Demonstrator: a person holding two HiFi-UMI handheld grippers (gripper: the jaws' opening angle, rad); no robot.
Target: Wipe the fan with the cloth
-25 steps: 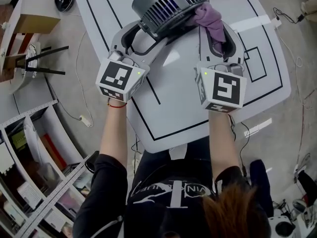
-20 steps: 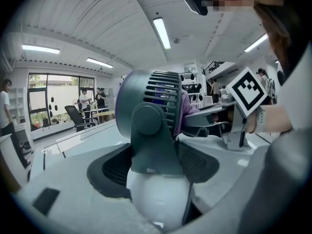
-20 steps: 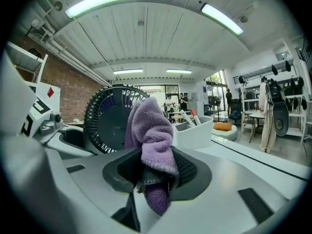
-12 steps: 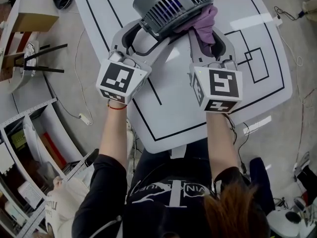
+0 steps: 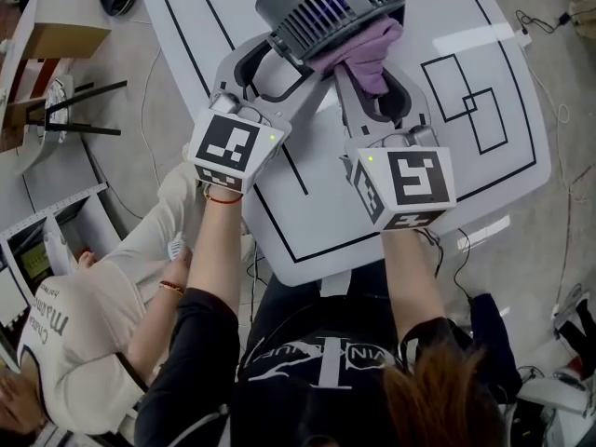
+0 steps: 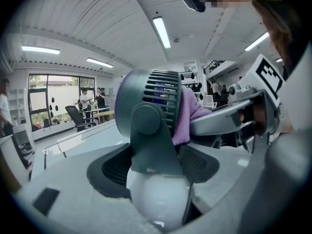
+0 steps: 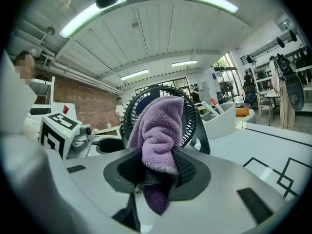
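A grey fan [image 5: 326, 3] stands on a white base [image 6: 157, 199] at the table's far side. My left gripper [image 5: 282, 63] clasps that base from both sides, its dark pads against it [image 6: 156, 165]. A purple cloth [image 5: 365, 49] is bunched between the jaws of my right gripper [image 5: 372, 74], which is shut on it. In the right gripper view the cloth [image 7: 158, 130] lies pressed against the fan's round grille [image 7: 195, 118], hiding its middle. From the left gripper view the cloth [image 6: 187, 116] shows beside the fan's housing [image 6: 146, 101].
The white table [image 5: 447, 156] carries black line markings. A person in light clothing [image 5: 84, 315] crouches on the floor at the lower left, beside shelves. A stool [image 5: 65, 119] and cables lie left of the table. A white tub [image 7: 224, 121] stands behind the fan.
My right gripper has moved left with the cloth across the fan's front. The left gripper has kept still. A person has come into view at the lower left.
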